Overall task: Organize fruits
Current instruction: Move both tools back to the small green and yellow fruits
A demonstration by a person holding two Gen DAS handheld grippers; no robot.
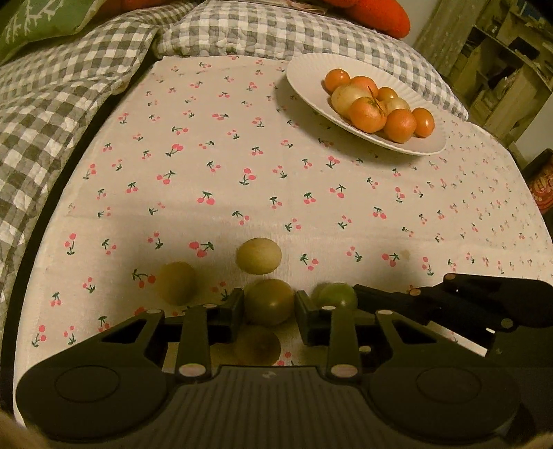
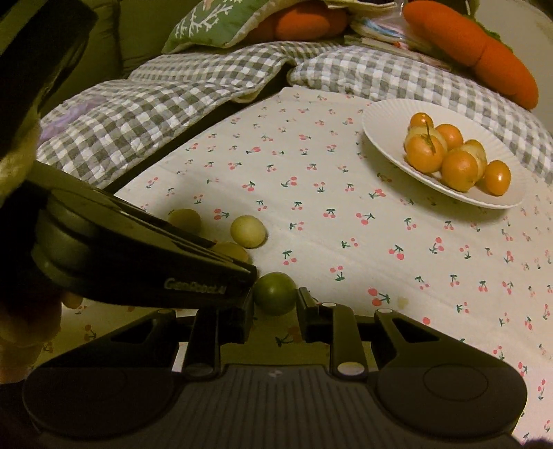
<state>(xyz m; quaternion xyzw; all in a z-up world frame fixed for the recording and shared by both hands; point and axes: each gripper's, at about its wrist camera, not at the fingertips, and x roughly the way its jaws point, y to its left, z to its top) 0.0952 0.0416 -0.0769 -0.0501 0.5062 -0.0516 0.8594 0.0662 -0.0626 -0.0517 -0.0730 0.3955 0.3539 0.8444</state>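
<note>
On the cherry-print cloth (image 1: 242,155), a brownish-green fruit (image 1: 269,297) sits between the pads of my left gripper (image 1: 269,307), which is shut on it. Just to its right a green fruit (image 1: 340,295) is held by the right gripper's fingers (image 1: 380,298). The right wrist view shows that green fruit (image 2: 275,292) with my right gripper (image 2: 275,305) shut on it, and the left gripper's fingers (image 2: 238,273) crossing in from the left. Pale yellow fruits (image 1: 259,255) (image 1: 176,281) lie loose nearby, one more (image 1: 257,349) beneath the left gripper. A white plate (image 1: 304,69) at the far right holds several orange fruits (image 1: 368,114).
A grey checked quilt (image 1: 69,103) borders the cloth at the back and left. A green cushion (image 2: 214,24) and an orange plush carrot (image 2: 484,55) lie behind it. Wooden shelves (image 1: 501,69) stand at the far right, beyond the cloth's right edge.
</note>
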